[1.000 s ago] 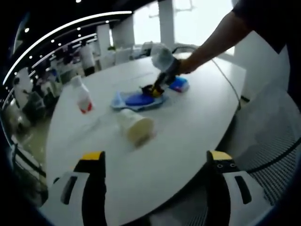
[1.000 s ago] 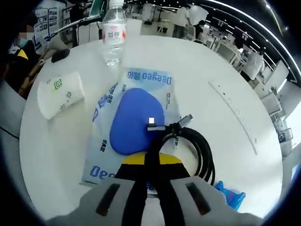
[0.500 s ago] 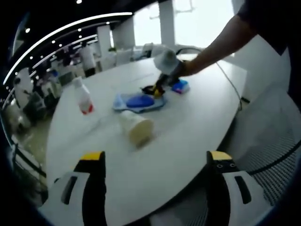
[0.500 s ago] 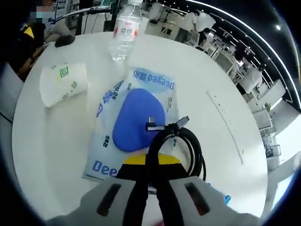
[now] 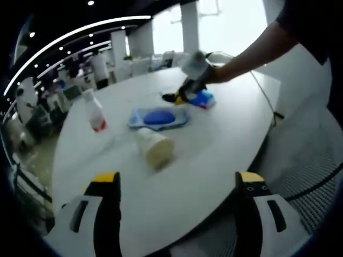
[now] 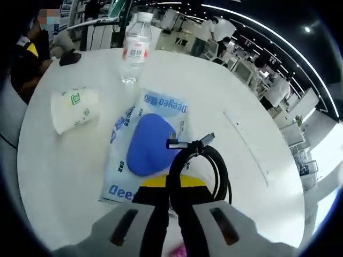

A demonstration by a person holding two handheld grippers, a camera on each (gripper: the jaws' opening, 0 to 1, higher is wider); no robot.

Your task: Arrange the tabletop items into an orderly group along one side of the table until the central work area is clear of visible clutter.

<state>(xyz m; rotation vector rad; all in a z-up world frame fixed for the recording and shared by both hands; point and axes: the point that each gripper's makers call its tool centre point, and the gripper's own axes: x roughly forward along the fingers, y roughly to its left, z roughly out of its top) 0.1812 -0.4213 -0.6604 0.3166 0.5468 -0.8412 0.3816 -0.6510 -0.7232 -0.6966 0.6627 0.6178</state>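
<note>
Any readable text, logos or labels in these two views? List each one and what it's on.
"Deegeo", upside down in the right gripper view: far end of the clear packet holding a blue pad.
"Dee", cut off by the right gripper: the packet's near end.
Small blue print along the packet's left edge: too small to read.
Red label on the water bottle: characters too blurred to read.
Green square logo on the paper cup: no legible words.

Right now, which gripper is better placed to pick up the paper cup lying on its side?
Left. The left gripper is open, and the paper cup lies just ahead of it. The right gripper is shut on the black cable.
</note>
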